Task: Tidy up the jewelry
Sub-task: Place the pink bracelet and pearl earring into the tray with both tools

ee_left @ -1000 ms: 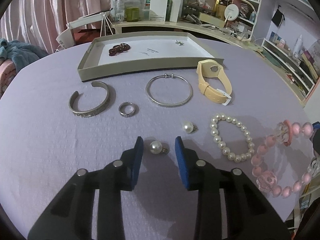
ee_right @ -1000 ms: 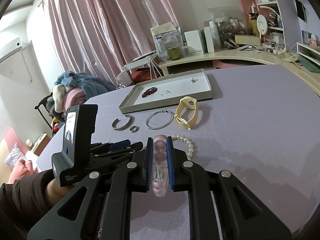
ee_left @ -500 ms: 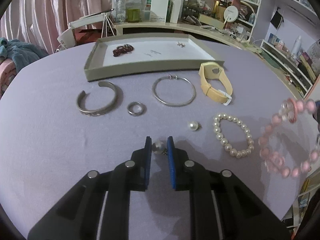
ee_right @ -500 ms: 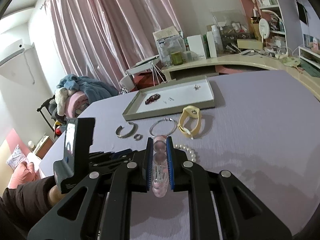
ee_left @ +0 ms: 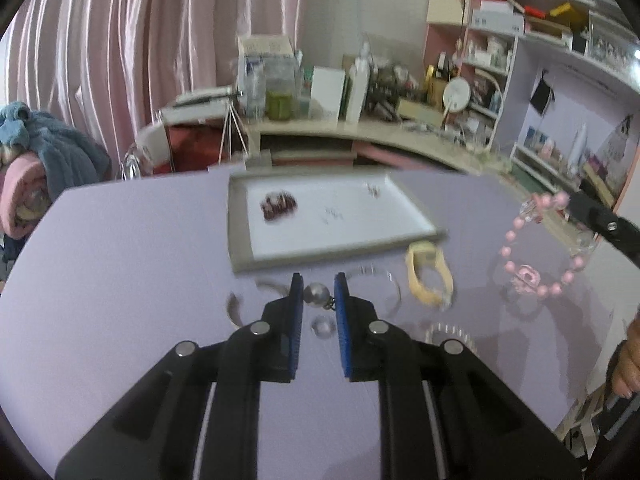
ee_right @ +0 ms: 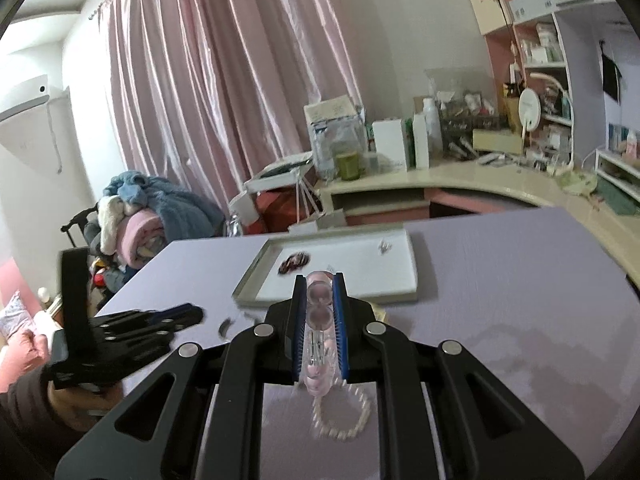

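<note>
My left gripper (ee_left: 317, 293) is shut on a pearl earring (ee_left: 316, 294), which it holds off the lilac table, in front of the grey tray (ee_left: 240, 240). My right gripper (ee_right: 320, 298) is shut on a pink bead bracelet (ee_right: 319, 320). In the left wrist view that bracelet (ee_left: 538, 248) hangs as a loop at the right, above the table. The tray's white floor holds a dark red bracelet (ee_left: 278, 206) and small earrings (ee_left: 374, 190). Both grippers are short of the tray's near wall (ee_right: 332, 298).
On the table near the tray lie a yellow watch (ee_left: 428, 276), a silver bangle (ee_left: 386, 280), a silver cuff (ee_left: 236, 304), a ring (ee_left: 323, 326) and a pearl bracelet (ee_right: 344, 416). A cluttered desk and shelves stand behind; a person's hand (ee_left: 624, 368) is at right.
The left jaws closed on the pearl earring and lifted it off the table. The right gripper rose with the pink bracelet. Both views now look toward the tray from higher up.
</note>
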The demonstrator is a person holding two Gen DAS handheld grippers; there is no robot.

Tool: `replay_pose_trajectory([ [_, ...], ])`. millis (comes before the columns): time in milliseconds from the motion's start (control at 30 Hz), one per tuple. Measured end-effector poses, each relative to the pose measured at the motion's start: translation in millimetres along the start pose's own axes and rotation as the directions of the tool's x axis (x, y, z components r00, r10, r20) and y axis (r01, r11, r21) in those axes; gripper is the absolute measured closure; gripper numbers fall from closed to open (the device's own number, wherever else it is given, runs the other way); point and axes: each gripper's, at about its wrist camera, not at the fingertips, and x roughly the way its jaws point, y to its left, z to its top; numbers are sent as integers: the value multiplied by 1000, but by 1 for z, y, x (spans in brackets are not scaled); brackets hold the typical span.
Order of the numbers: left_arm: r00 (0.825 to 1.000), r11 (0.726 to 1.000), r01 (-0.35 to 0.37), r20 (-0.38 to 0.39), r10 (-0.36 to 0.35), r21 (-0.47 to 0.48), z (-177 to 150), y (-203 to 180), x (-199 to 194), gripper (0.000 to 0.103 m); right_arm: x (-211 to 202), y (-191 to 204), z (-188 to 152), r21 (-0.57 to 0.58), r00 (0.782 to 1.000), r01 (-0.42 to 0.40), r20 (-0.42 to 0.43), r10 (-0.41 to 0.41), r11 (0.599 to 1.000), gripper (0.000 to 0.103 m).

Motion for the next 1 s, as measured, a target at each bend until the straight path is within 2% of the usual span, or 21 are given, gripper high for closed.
replay_pose_trajectory([
  [233,998,999,17,65,-14,-36,47,21,0,87,45,-7,33,-1,999,38,-7,-38,999,90],
  [467,997,998,32,66,-29,-50,80,31,30,87,108,-15,50,12,996,26,-81,-25,1000,90],
  [733,999,998,36,32,-35,-53,93,35,70,87,177,-30,42,63,977,8,-212,5,998,90],
  [1000,999,998,37,8,-36,-54,97,40,96,87,207,-43,36,93,964,5,-265,20,996,90],
])
